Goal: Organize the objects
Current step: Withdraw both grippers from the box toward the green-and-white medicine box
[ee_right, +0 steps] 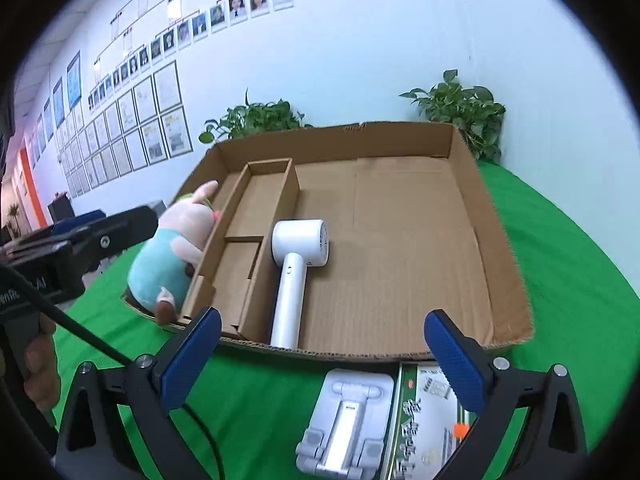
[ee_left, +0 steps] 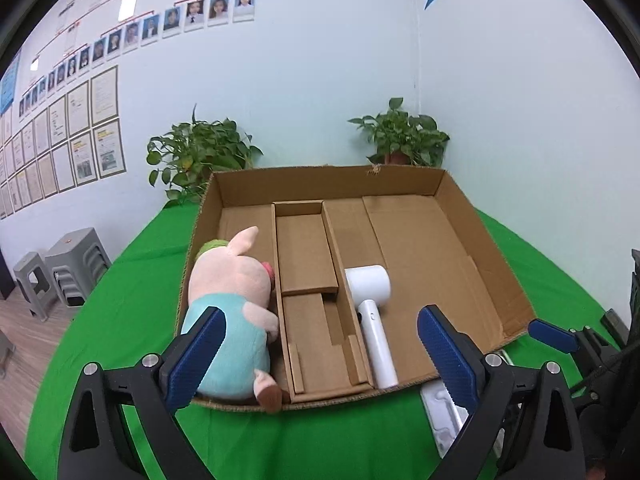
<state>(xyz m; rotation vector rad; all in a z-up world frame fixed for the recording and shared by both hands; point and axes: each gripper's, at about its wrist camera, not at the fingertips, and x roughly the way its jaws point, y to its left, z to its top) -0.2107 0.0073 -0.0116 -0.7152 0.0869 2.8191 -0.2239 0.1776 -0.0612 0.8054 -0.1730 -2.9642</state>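
Cardboard tray point(ee_right: 500, 240) already holds the plush pig point(ee_left: 228, 312) and white hair dryer point(ee_right: 294, 268); the phone stand point(ee_right: 344, 424) and green packet point(ee_right: 424, 420) wait on the worktop point(ee_right: 580, 280). Both grippers, left point(ee_left: 320, 356) and right point(ee_right: 324, 360), hover empty, fingers spread.

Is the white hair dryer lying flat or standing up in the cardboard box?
Lying flat: the white hair dryer rests lengthwise on the cardboard box floor.

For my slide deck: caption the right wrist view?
Open hand-held gripper above a cardboard box holding a hair dryer and plush toy.
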